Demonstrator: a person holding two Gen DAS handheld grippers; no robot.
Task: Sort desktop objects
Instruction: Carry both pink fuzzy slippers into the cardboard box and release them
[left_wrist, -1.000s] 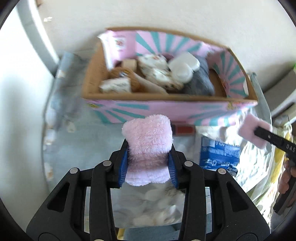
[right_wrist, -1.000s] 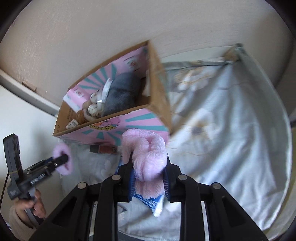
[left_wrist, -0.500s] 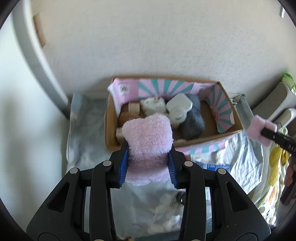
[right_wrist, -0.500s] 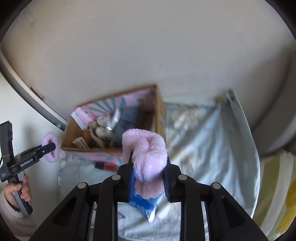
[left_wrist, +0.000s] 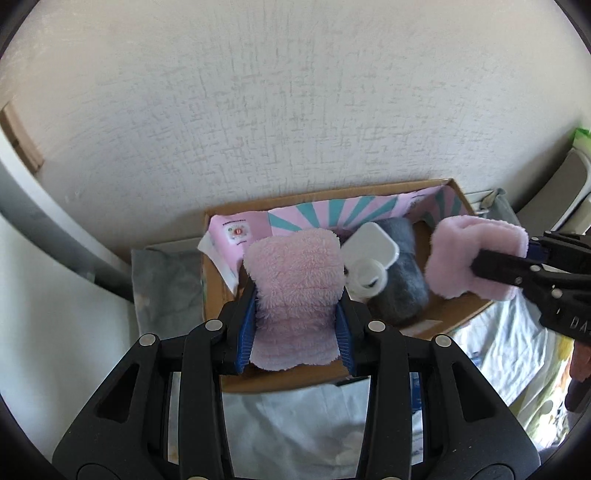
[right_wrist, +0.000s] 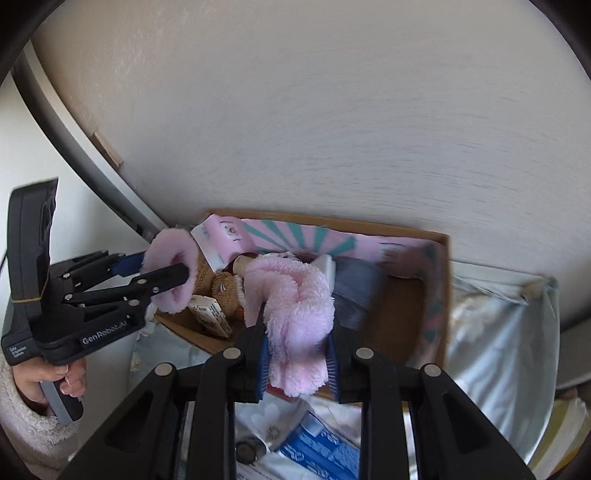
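Now each gripper, left (left_wrist: 295, 317) and right (right_wrist: 297, 354), is clamped on pink fluffy cloth (left_wrist: 295, 295).

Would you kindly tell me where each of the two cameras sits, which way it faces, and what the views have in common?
Left wrist: sits on the left gripper, looking steeply down along its fingers at the cardboard box against the wall; its own jaws clamp a pink fluffy item, and the right gripper enters at right.
Right wrist: sits on the right gripper, facing down at the same box from the other side; the left gripper, a hand and a fleecy sleeve show.
Shared: box, wall, both grippers and both pink items.
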